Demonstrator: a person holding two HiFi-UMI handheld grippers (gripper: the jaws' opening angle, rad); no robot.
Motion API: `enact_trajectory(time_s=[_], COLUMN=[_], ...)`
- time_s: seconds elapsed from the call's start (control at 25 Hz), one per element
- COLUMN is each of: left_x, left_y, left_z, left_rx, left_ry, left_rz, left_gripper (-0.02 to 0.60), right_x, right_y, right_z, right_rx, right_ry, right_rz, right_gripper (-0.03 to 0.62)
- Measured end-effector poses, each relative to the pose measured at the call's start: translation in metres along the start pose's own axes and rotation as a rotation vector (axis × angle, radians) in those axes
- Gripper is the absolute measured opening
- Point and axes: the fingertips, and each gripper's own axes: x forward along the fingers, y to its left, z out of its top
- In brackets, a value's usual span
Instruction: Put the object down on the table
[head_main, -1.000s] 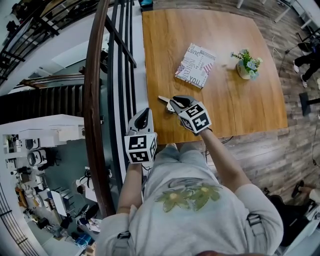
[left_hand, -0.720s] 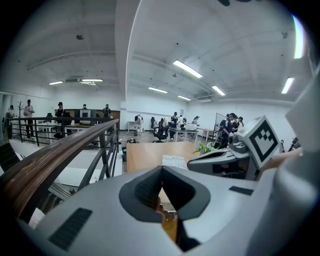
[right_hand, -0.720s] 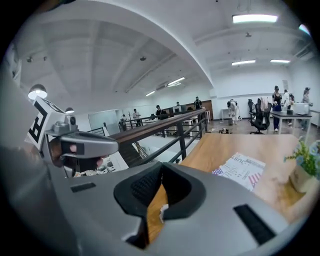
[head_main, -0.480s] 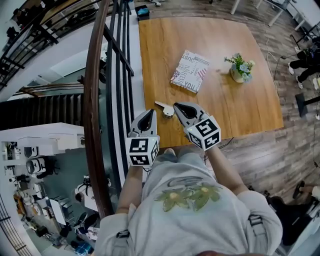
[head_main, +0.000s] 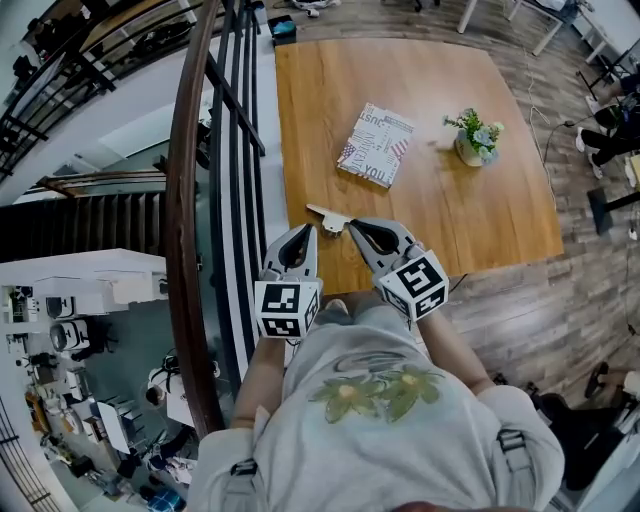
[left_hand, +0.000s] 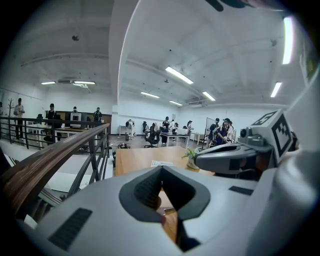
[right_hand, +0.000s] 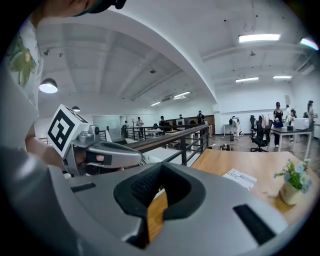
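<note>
**Object down, both grippers empty**

Head view: small pale flat object (head_main: 328, 215) lying on the wooden table (head_main: 450, 180) near its front edge. Sits just beyond the tips of the left gripper (head_main: 300, 236) and the right gripper (head_main: 360, 228), touching neither. Farther back, a booklet (head_main: 376, 144) and a potted plant (head_main: 472, 137), well apart from it.

Left gripper view: jaws together, nothing clamped between them; only tabletop showing through the notch.

Right gripper view: jaws fully together as well, holding nothing; wood grain visible behind the notch.

Looks finished, judging from this: placing done, nothing left except perhaps drawing both grippers away.
</note>
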Motion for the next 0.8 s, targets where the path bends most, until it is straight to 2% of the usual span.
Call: enact_trajectory(time_s=[0.8], left_x=[-0.0066], left_y=[-0.0038], left_z=[-0.0089], left_rx=[-0.004], left_ry=[0.01], left_rz=[0.028], left_gripper=[0.014], right_x=[-0.0055], right_y=[0.0044], right_z=[-0.0073], right_rx=[0.011], right_ry=[0.025], right_rz=[0.004], right_gripper=[0.005])
